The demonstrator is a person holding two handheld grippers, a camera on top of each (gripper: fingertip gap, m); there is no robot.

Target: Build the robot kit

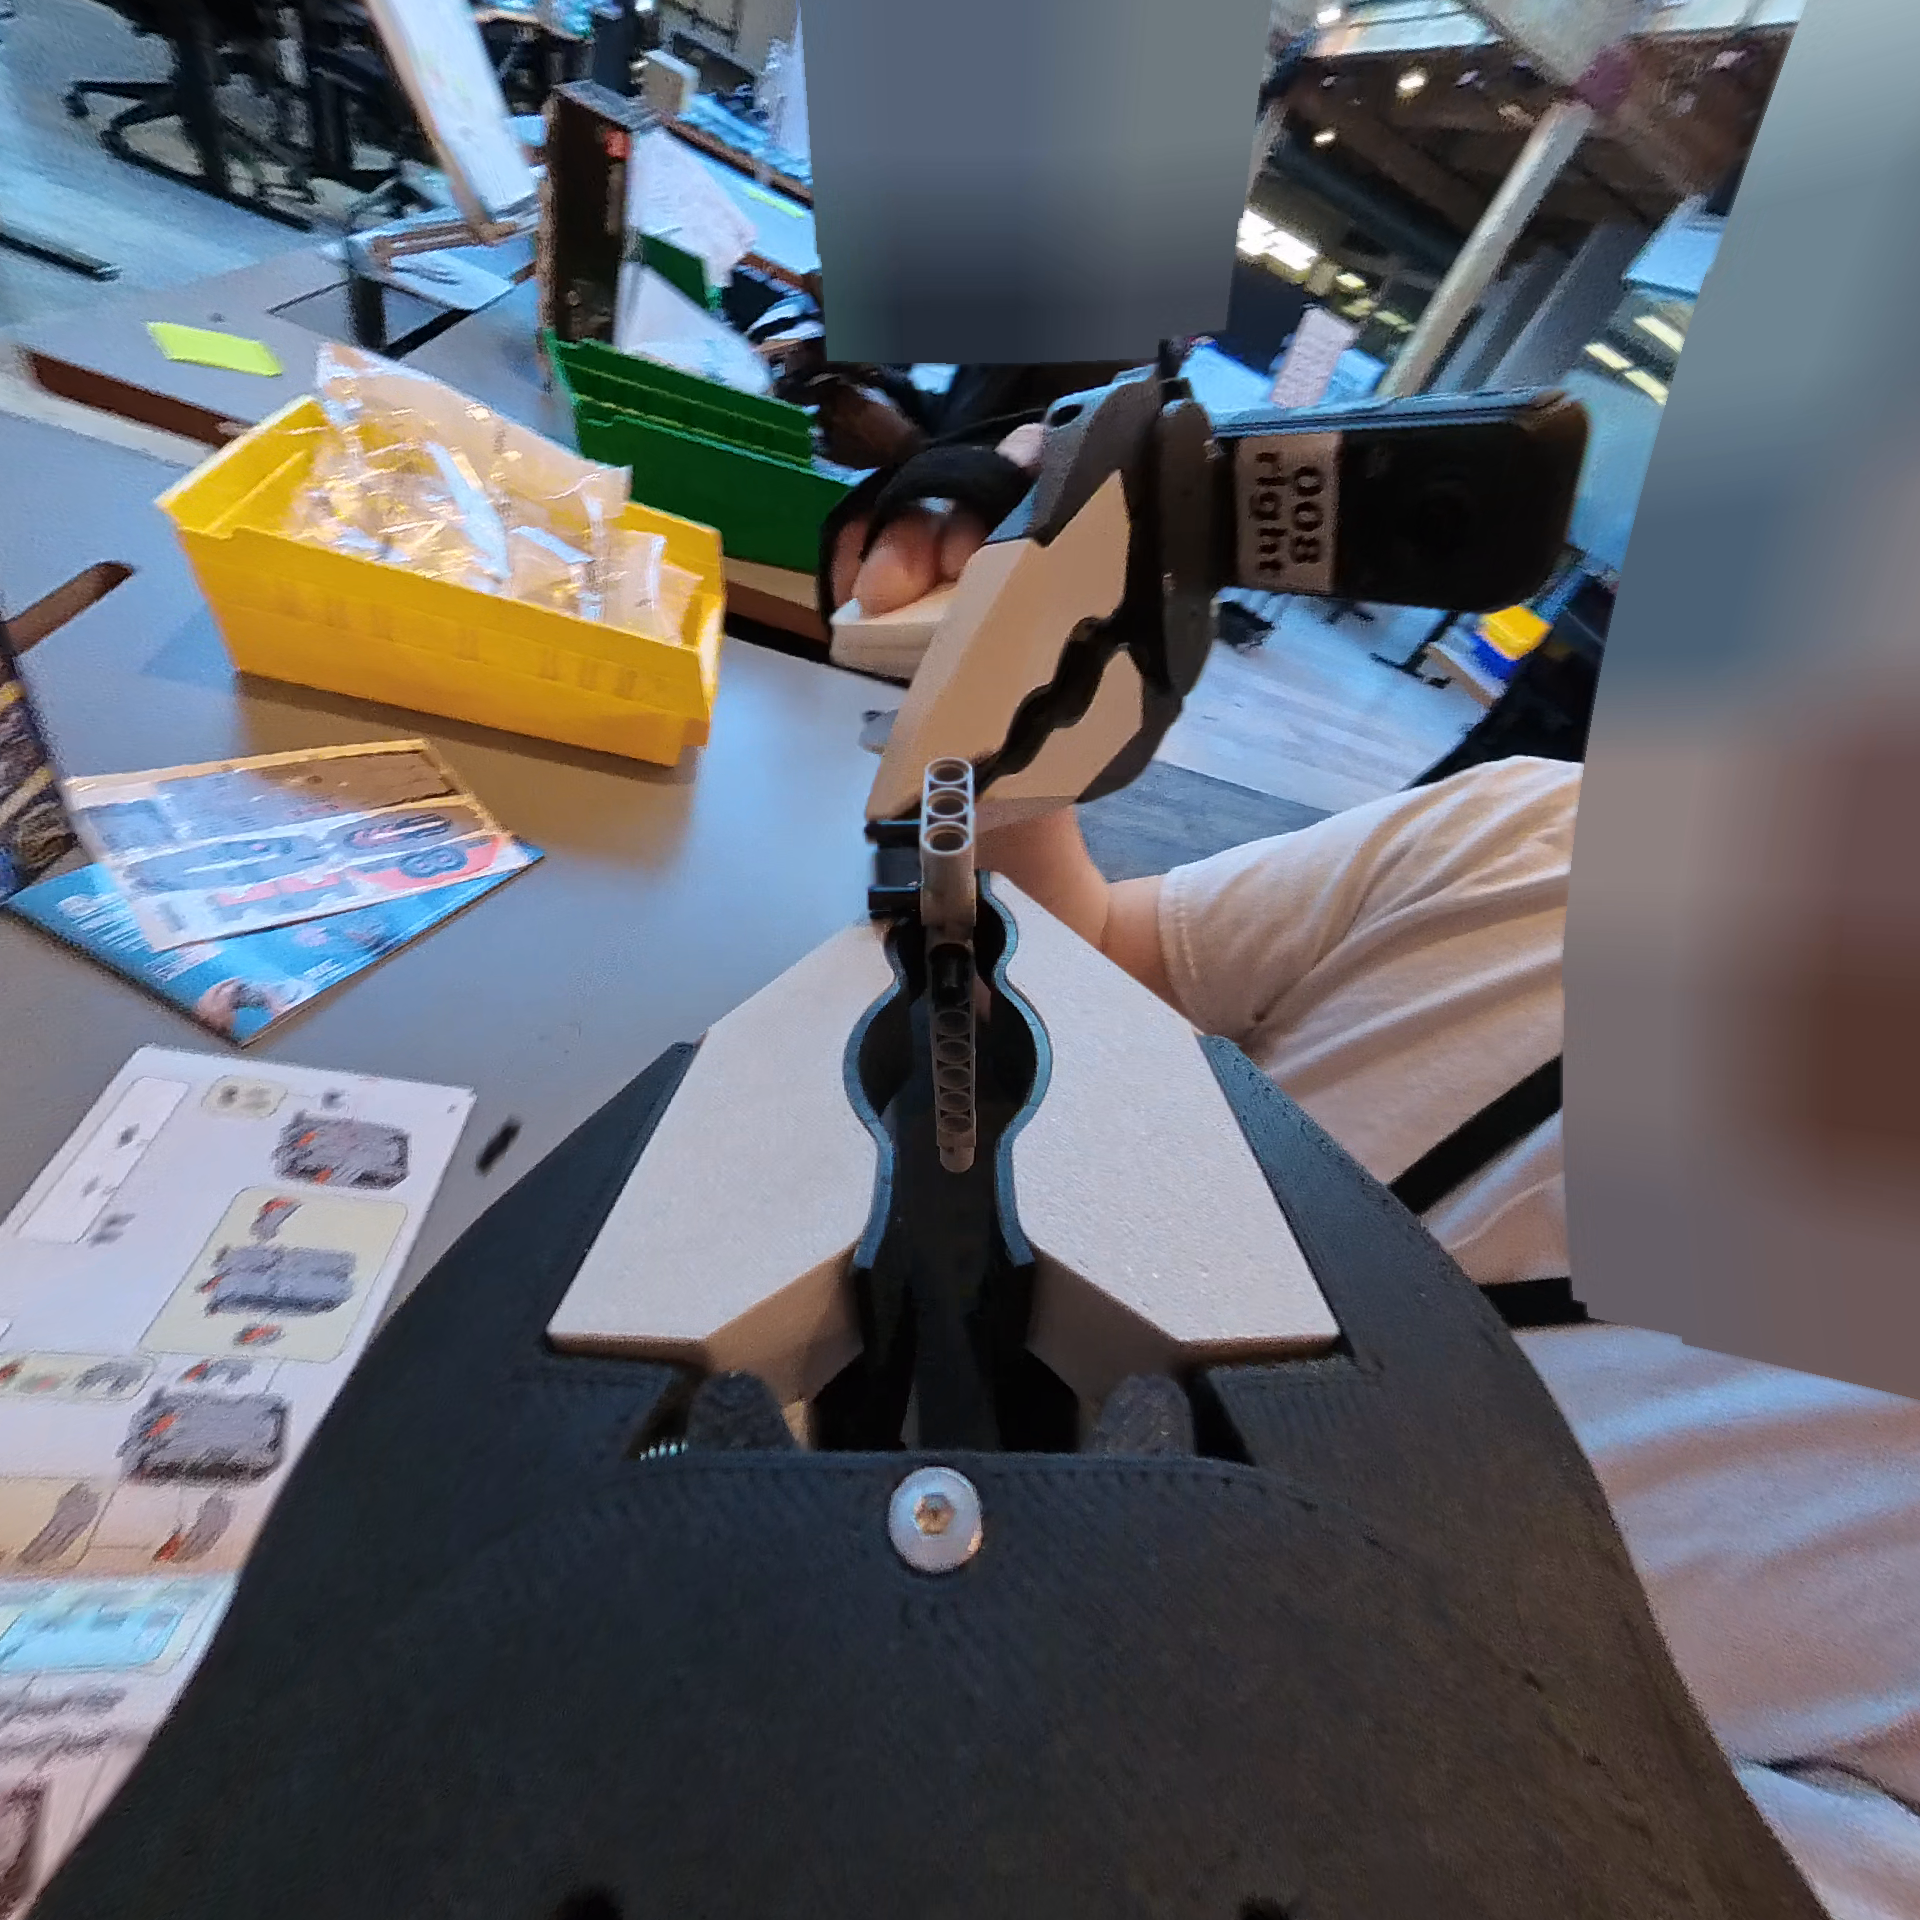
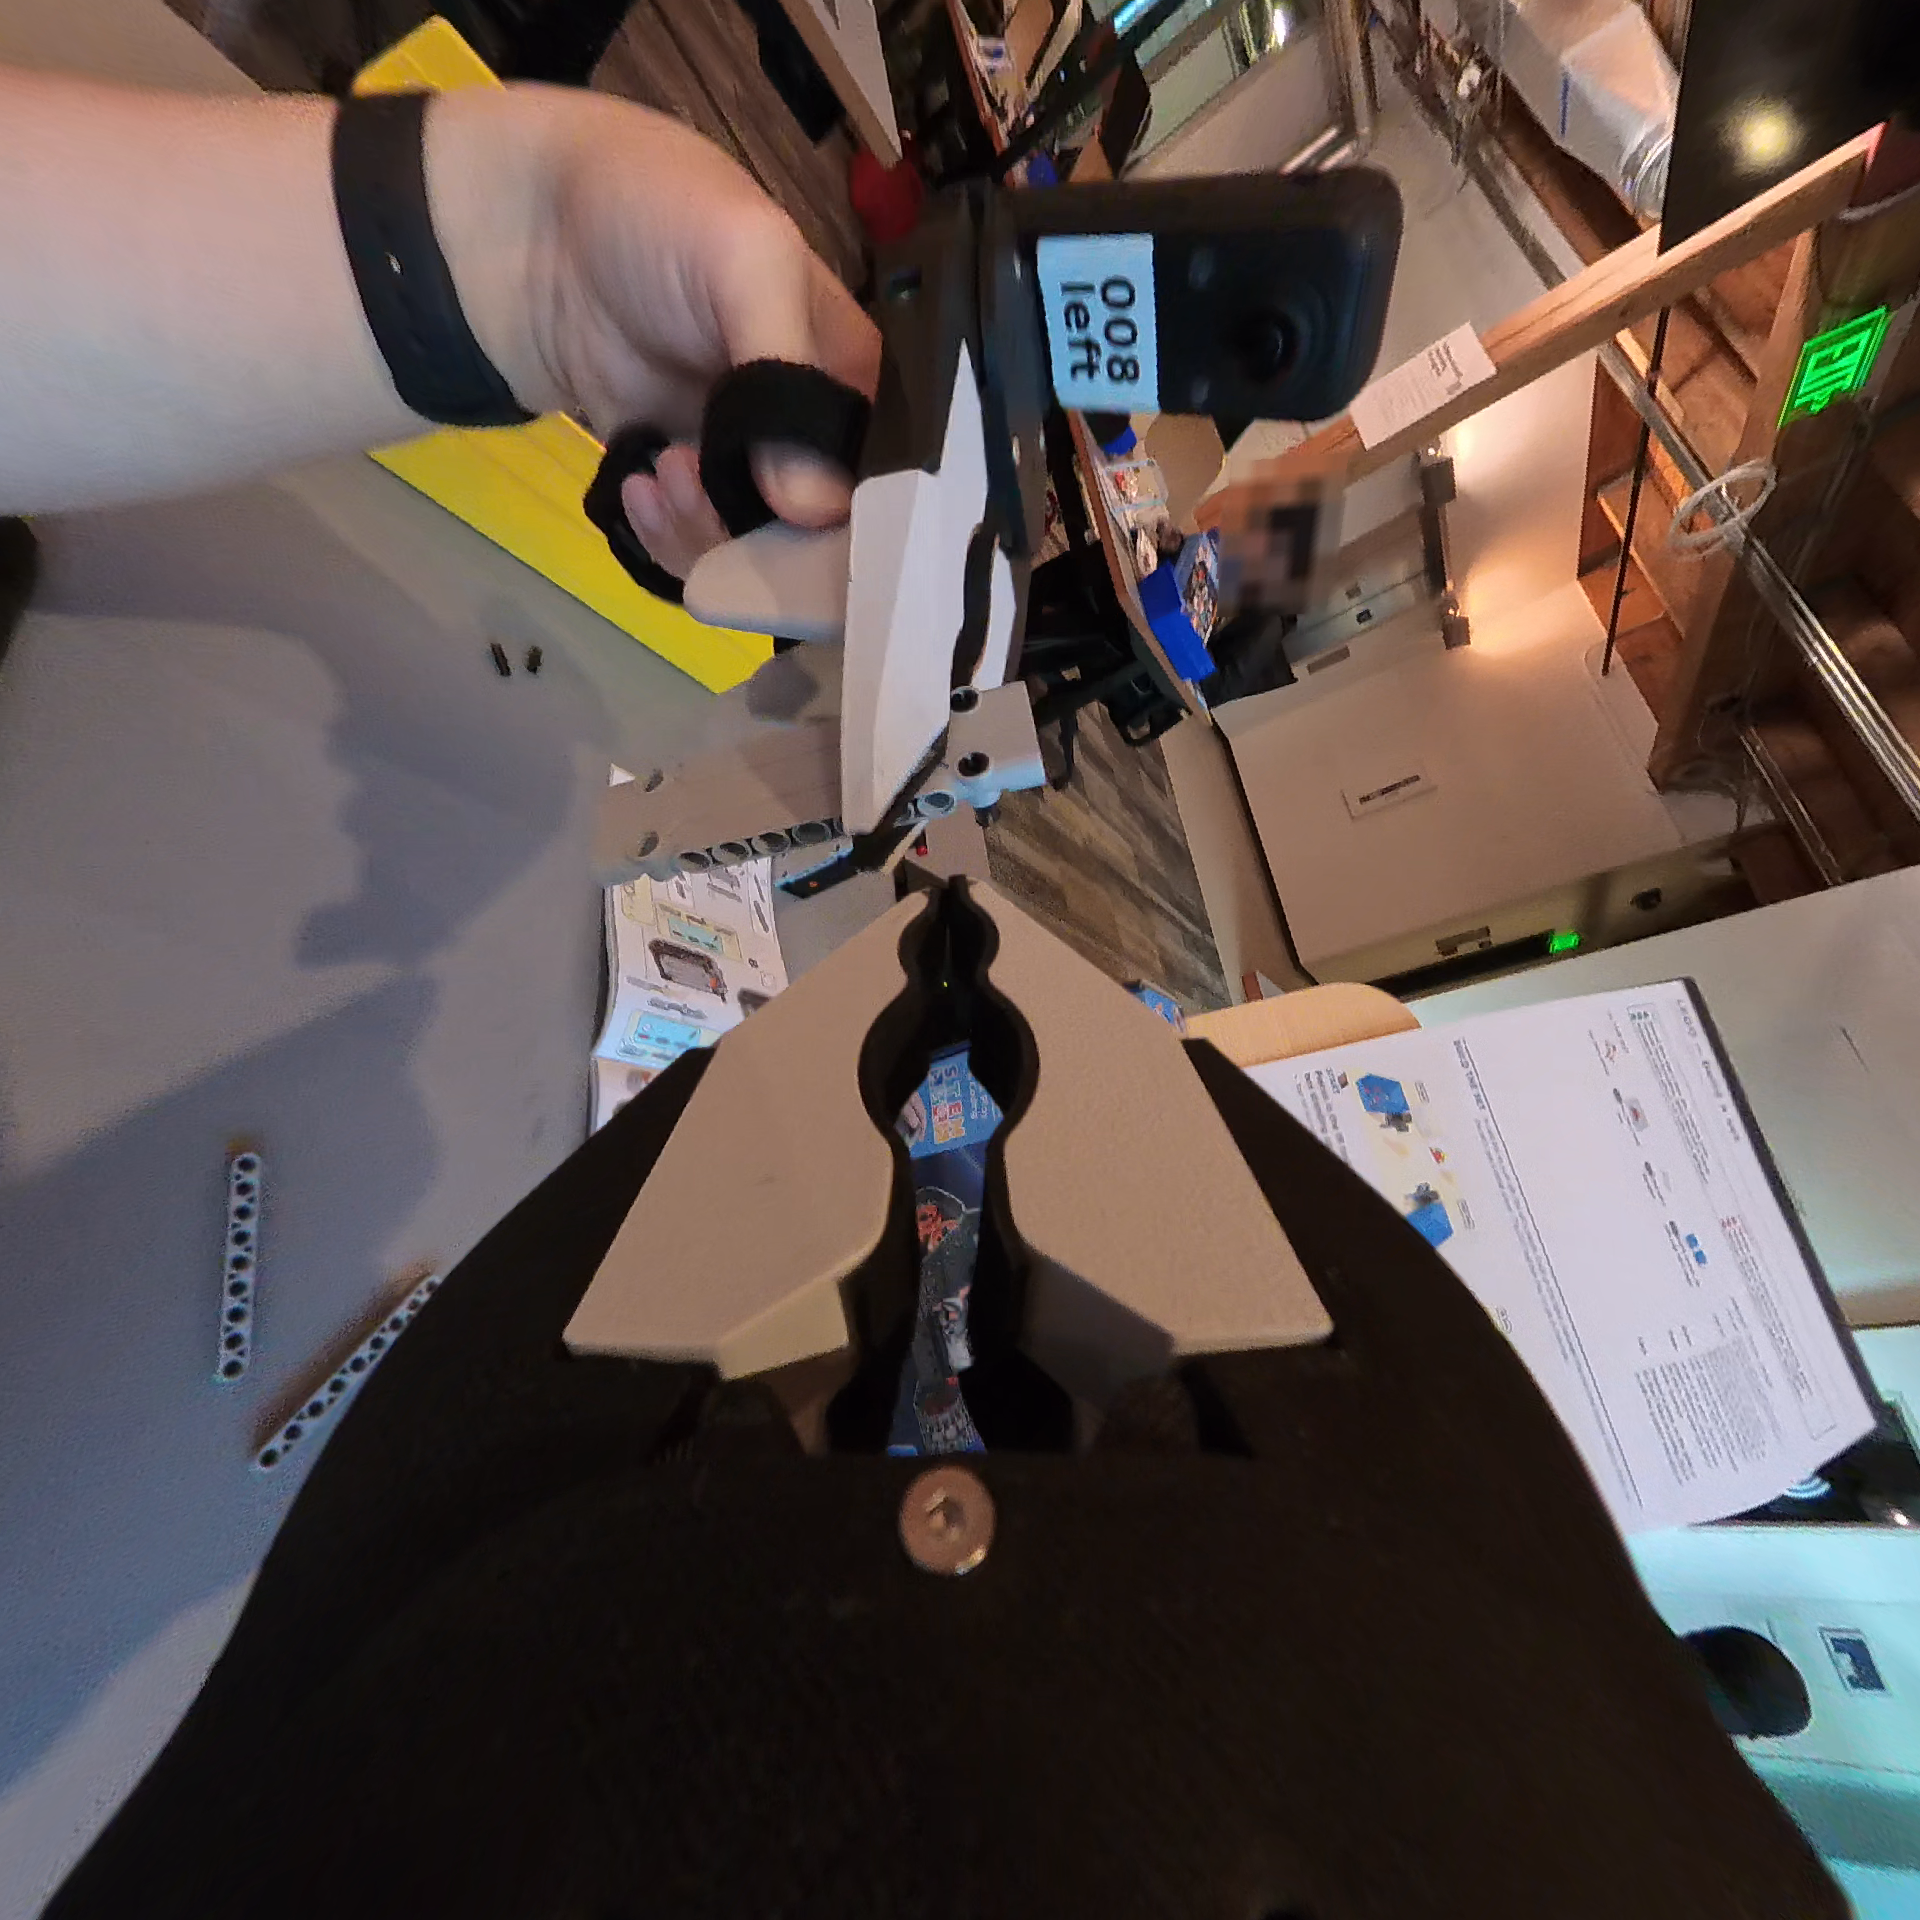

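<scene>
A grey perforated beam assembly (image 1: 948, 873) is held in the air above the grey table (image 1: 582, 935), clamped between the closed tan fingers of the left gripper (image 1: 951, 914); one beam stands up past the fingertips and another runs back along the slot between the fingers. In the right wrist view the same assembly (image 2: 810, 800) juts sideways out of that gripper's tips, which point downward, with a bare hand (image 2: 644, 281) wearing a black wrist strap on the handle. The right gripper (image 2: 951, 894) has its jaws pressed together; whether anything is pinched at the tips cannot be told. It sits just below the assembly. Two loose perforated beams (image 2: 241, 1262) lie on the table to the left. Far left sits a yellow bin (image 1: 447, 623) of clear bags, with instruction sheets (image 1: 239, 1226) nearer.
</scene>
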